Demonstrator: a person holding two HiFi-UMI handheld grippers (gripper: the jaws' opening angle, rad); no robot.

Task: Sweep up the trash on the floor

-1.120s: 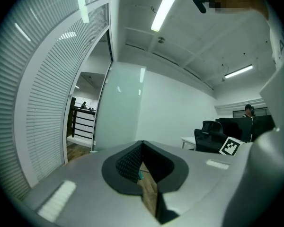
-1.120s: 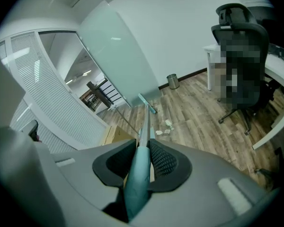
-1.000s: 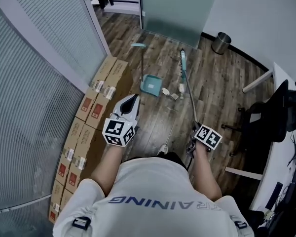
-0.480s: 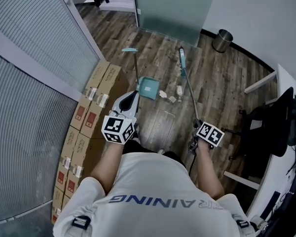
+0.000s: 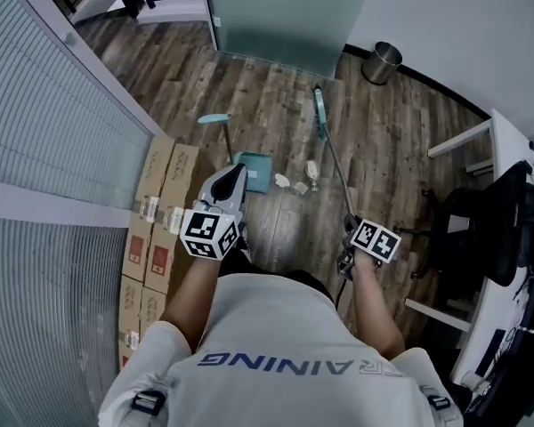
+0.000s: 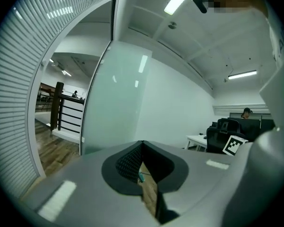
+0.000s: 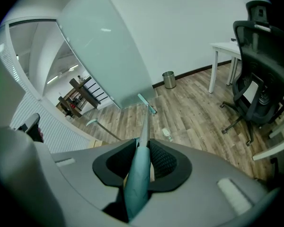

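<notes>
Over the floor (image 5: 400, 140), broom (image 5: 333, 163) (head farthest) points away.

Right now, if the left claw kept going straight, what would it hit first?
Probably the frosted glass panel ahead; the left claw points nearly level, seemingly above the dustpan.

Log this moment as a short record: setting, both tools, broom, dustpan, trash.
Setting: wood floor, cardboard boxes along a glass partition
Left tool: shut, holding nothing
Right tool: shut on the broom handle
Broom: head out beyond the trash
Dustpan: on the floor left of the trash, handle unheld
Trash: few pale scraps beside the dustpan, not yet swept in
Bin: metal, by the far wall
</notes>
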